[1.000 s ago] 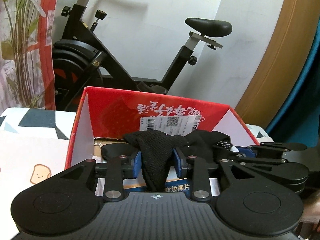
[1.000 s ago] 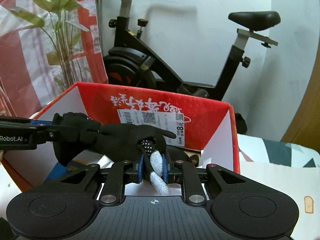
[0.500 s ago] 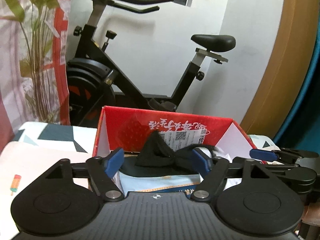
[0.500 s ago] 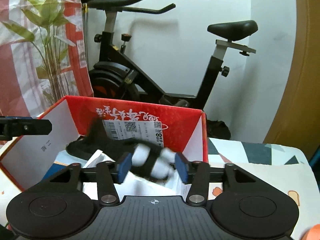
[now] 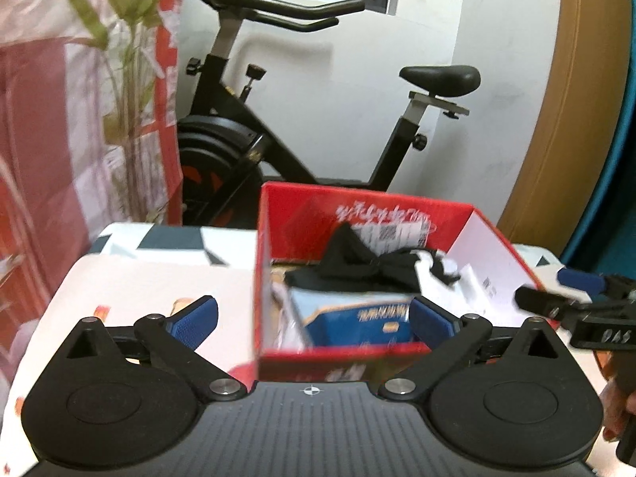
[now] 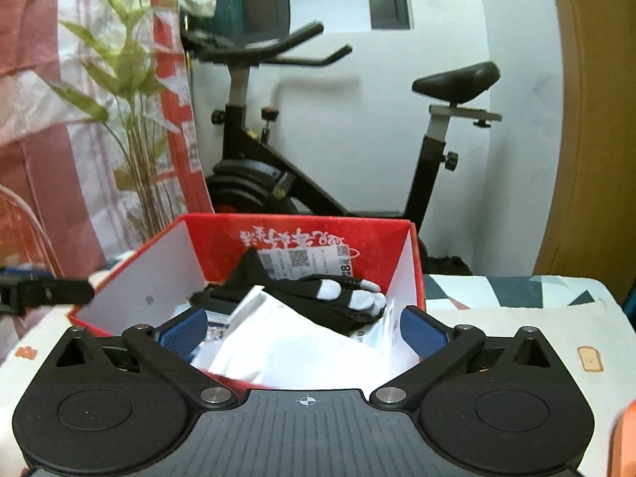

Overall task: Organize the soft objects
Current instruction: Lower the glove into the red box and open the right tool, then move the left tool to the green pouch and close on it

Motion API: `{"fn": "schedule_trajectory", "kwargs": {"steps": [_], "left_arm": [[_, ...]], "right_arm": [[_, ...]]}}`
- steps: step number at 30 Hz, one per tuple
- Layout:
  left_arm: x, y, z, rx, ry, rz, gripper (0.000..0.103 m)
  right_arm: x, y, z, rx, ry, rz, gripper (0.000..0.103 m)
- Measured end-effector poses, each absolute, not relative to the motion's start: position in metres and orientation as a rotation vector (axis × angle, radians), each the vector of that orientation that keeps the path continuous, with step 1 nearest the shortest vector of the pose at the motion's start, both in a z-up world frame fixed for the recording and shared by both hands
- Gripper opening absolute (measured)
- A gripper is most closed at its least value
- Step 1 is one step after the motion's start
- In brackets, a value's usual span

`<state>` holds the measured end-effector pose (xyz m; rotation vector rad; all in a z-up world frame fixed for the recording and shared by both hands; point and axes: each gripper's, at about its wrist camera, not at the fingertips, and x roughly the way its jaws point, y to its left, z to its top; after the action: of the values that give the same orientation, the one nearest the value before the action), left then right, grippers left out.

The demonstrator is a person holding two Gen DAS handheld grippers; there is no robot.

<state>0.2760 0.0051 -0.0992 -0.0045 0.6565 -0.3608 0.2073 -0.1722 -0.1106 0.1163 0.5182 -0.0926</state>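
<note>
- Patterned tablecloth [image 6: 516,314], exercise bike [image 6: 318,183] against the white wall.
- Both claws, left gripper [image 5: 314,318] and right gripper [image 6: 304,328], just opened wide, empty.
- Black glove [image 6: 318,298], gripped earlier, now lies in red box [image 6: 302,234].

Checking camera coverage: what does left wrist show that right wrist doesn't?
Left wrist only: the blue packet in the box, and the right gripper at the frame's right edge.

Right wrist only: the white bag in the box, the glove's pale fingertips seen clearly, and a toast print on the cloth.

Both: the red box, the black glove lying in it, the exercise bike, and open, empty jaws up front.
</note>
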Motion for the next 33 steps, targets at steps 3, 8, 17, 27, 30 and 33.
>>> {"fn": "schedule_trajectory", "kwargs": {"steps": [3, 8, 17, 27, 30, 33], "left_arm": [[0.263, 0.018, -0.103, -0.005, 0.674, -0.352, 0.103], [0.241, 0.04, -0.114, -0.003, 0.7, -0.327, 0.103], [0.207, 0.078, -0.153, -0.092, 0.805, -0.263, 0.103], [0.188, 0.115, -0.177, -0.223, 0.852, -0.214, 0.074], [0.185, 0.121, -0.181, -0.228, 0.869, -0.22, 0.049], [0.184, 0.12, -0.186, -0.243, 0.89, -0.247, 0.048]], "right_arm": [[0.191, -0.165, -0.113, 0.132, 0.499, -0.089, 0.102], [0.166, -0.15, -0.121, 0.15, 0.501, -0.069, 0.102], [0.143, -0.109, -0.159, 0.101, 0.63, 0.054, 0.101], [0.148, -0.077, -0.188, 0.086, 0.738, 0.183, 0.093], [0.151, -0.069, -0.192, 0.074, 0.759, 0.227, 0.085], [0.156, -0.061, -0.194, 0.071, 0.784, 0.28, 0.073]]}}
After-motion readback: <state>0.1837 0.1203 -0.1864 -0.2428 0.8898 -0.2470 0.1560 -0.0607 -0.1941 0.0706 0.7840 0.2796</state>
